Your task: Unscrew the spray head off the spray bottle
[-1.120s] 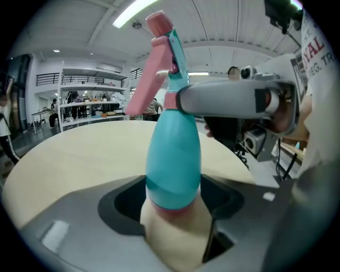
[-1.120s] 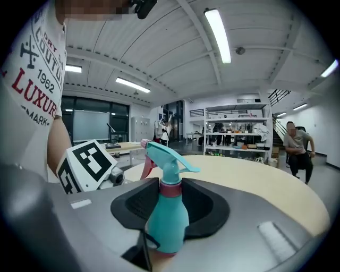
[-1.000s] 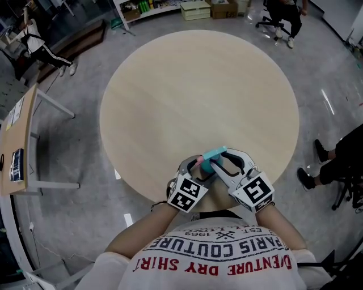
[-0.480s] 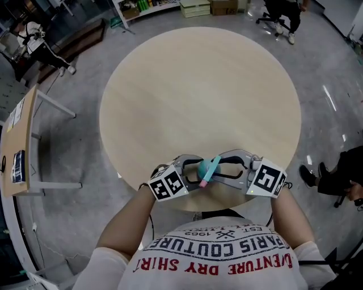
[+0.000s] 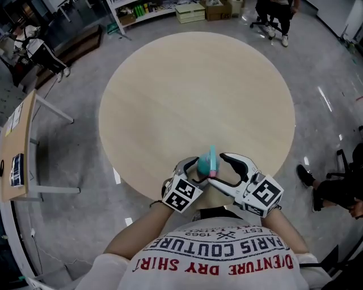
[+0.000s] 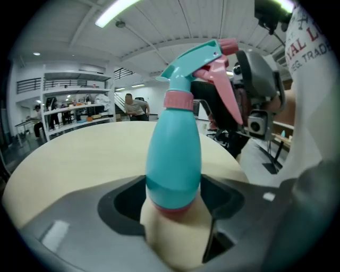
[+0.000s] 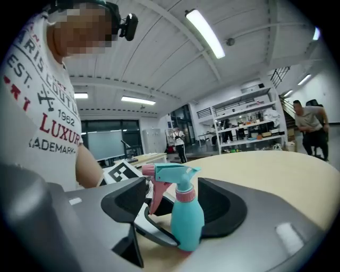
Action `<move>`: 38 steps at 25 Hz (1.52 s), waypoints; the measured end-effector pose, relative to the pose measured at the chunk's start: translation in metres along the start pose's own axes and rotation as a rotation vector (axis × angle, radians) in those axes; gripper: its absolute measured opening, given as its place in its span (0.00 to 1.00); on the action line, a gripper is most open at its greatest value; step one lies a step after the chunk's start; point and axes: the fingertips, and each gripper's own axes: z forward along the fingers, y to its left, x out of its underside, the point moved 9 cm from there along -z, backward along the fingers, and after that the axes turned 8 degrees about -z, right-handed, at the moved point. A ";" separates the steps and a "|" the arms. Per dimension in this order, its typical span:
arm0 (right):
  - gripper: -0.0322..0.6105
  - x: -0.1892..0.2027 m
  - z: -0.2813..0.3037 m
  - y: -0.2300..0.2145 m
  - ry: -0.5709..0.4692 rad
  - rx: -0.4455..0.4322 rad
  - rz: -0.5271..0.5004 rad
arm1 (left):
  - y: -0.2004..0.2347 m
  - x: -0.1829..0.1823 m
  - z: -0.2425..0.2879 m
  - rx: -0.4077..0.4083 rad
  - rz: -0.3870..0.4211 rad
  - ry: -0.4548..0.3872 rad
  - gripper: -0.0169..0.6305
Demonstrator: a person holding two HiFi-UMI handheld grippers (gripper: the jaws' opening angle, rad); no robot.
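A teal spray bottle (image 5: 205,164) with a pink collar (image 6: 178,100) and pink trigger stands upright at the near edge of the round table (image 5: 193,96). My left gripper (image 5: 193,171) is shut on the bottle's lower body (image 6: 174,159), close to its base. The spray head (image 7: 172,172) sits on top of the bottle. My right gripper (image 5: 219,167) is beside the bottle on the right. Its jaws are opening and stand wide on either side of the bottle (image 7: 188,218) without touching it.
The bottle is held above the table's near rim, close to the person's white printed shirt (image 5: 221,255). A desk (image 5: 17,147) stands at the left. Shelves (image 5: 164,8) and seated people are beyond the table, and another person's legs (image 5: 334,187) are at the right.
The right gripper's jaws have spread wide and come off the spray head. The nozzle has swung from pointing toward the person to pointing away. Both grippers shifted slightly; the left grip is unchanged.
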 end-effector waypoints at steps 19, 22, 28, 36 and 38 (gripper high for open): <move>0.29 0.010 0.005 -0.003 0.109 0.077 -0.059 | -0.009 0.007 0.002 0.014 0.025 -0.018 0.51; 0.22 0.006 0.004 -0.015 0.149 -0.119 -0.204 | 0.004 0.003 0.001 0.175 0.183 0.029 0.51; 0.22 -0.003 0.019 -0.032 0.160 -0.403 -0.309 | 0.024 -0.008 0.001 0.380 0.359 0.115 0.51; 0.29 0.008 -0.012 -0.036 0.053 -0.020 -0.092 | 0.017 -0.001 0.002 0.166 0.078 0.024 0.51; 0.29 0.010 -0.028 -0.029 -0.024 0.068 0.016 | 0.008 -0.003 0.006 0.080 0.012 0.004 0.51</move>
